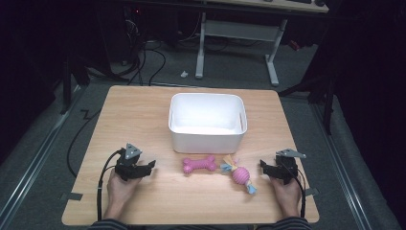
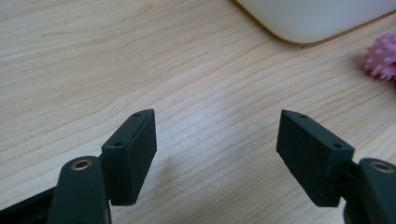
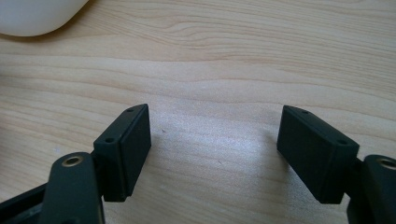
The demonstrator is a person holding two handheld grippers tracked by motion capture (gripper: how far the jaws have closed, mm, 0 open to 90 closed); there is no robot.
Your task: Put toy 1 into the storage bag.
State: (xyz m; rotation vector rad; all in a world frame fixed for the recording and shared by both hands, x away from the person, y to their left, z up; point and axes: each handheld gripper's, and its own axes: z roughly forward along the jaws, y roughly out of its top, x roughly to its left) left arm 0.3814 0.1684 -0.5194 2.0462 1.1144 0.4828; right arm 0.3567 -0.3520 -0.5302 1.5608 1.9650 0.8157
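1. The left gripper (image 1: 146, 168) rests low on the table (image 1: 134, 115) at the person's left, jaws spread wide with nothing between them; in the left gripper view bare wood shows in the gap (image 2: 215, 154).
2. The right gripper (image 1: 266, 168) sits at the opposite side, also low over the table, jaws just as wide apart and empty (its own view shows only wood grain between them (image 3: 212, 154)).
3. Two toys lie between the grippers, just in front of a white tub (image 1: 207, 122): a pink bone (image 1: 198, 165) nearer the left gripper, and a pink ball on a rope (image 1: 239, 175) with blue and yellow knotted ends nearer the right.
4. The bone lies flat, roughly along the tub's front wall; its bumpy end shows at the right edge of the left gripper view (image 2: 383, 60). The rope toy lies slanted, one end close to the bone, the other toward the person.
5. The tub stands upright in the middle of the table, open side up and looks empty, which suggests it is meant to take the toys.
6. Each gripper is likely parked beside its nearest toy, ready, so either could reach inward for a pick; neither touches a toy yet.
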